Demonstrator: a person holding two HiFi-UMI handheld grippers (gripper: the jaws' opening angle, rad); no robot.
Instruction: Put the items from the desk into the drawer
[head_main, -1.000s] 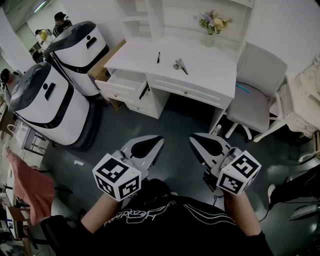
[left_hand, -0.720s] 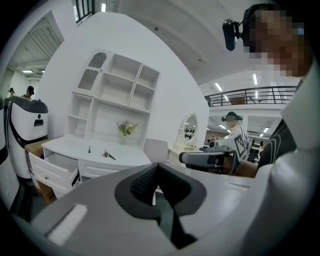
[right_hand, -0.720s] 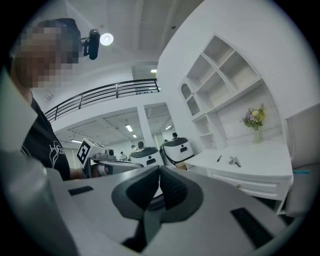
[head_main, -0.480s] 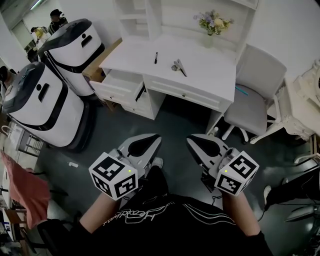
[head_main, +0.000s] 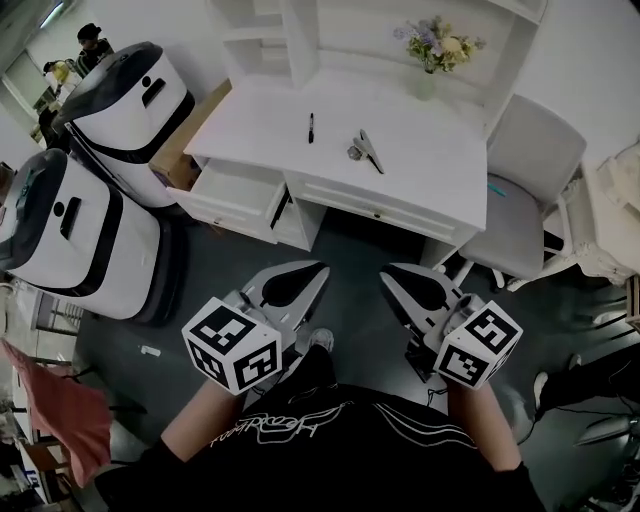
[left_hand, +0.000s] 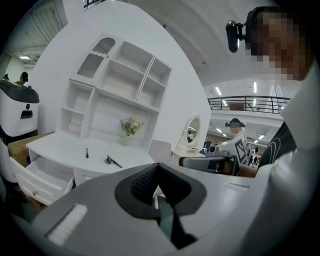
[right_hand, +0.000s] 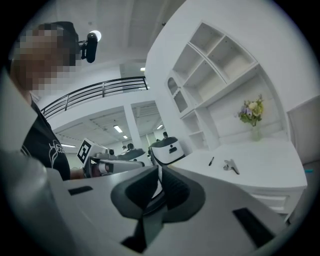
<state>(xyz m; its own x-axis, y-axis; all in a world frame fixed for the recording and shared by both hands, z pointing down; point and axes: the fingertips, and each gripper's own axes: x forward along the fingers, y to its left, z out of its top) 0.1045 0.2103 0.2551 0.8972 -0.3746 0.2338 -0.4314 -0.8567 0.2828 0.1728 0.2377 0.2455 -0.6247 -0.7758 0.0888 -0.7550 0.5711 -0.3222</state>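
Observation:
A black pen (head_main: 311, 127) and a metal clip-like tool (head_main: 365, 150) lie on the white desk (head_main: 430, 170). The desk's left drawer (head_main: 235, 190) stands pulled out. Both grippers hang in front of my body, well short of the desk, over the dark floor. My left gripper (head_main: 305, 273) is shut with nothing in it, and so is my right gripper (head_main: 398, 276). In the left gripper view the pen (left_hand: 87, 152), the tool (left_hand: 111, 161) and the drawer (left_hand: 40, 176) show far ahead. The right gripper view shows the pen (right_hand: 211, 161) and the tool (right_hand: 231, 166) too.
A vase of flowers (head_main: 436, 55) stands at the desk's back under white shelves (head_main: 265, 35). A grey chair (head_main: 525, 185) is at the desk's right. Two large white machines (head_main: 70, 235) and a cardboard box (head_main: 185, 145) stand at the left, beside the drawer.
The desk has drawn nearer and larger in the head view as I moved towards it. Both grippers travelled along, staying shut and side by side.

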